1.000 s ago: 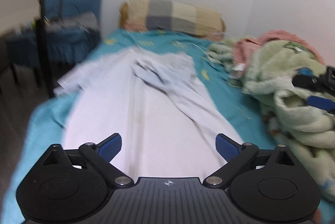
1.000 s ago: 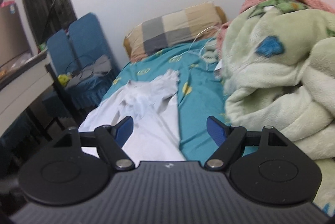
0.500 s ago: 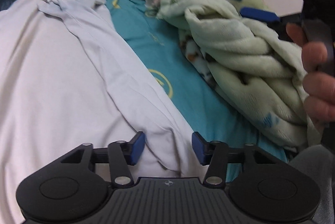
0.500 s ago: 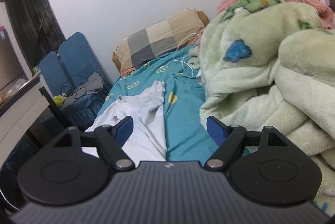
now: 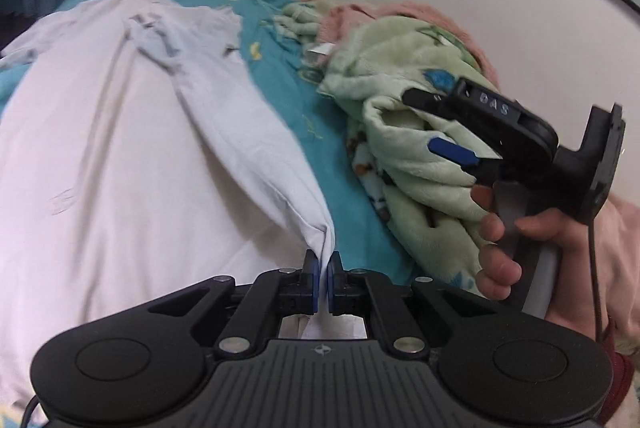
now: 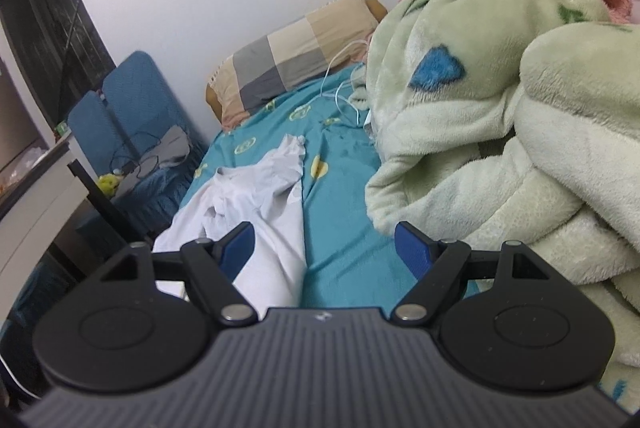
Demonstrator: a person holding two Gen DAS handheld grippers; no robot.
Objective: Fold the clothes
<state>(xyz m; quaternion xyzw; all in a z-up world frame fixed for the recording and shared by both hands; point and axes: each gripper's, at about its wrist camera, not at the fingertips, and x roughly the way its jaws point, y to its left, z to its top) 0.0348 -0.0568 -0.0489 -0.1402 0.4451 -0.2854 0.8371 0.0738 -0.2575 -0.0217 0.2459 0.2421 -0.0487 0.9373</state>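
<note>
left wrist view: left gripper (image 5: 323,270) angled down, pinching white shirt (image 5: 132,164) hem; right gripper (image 6: 325,244) spread.

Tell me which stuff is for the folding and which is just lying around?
For the folding:
- shirt
- left tongs, pinching the shirt's corner
- right tongs, open, holding nothing

Just lying around:
- blanket
- pillow
- cable
- chair

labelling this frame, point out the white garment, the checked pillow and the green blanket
white garment (image 5: 120,156), left wrist view, flat middle of the cloth
checked pillow (image 6: 296,56), right wrist view, centre of its face
green blanket (image 6: 500,116), right wrist view, bulk of the heap
</note>
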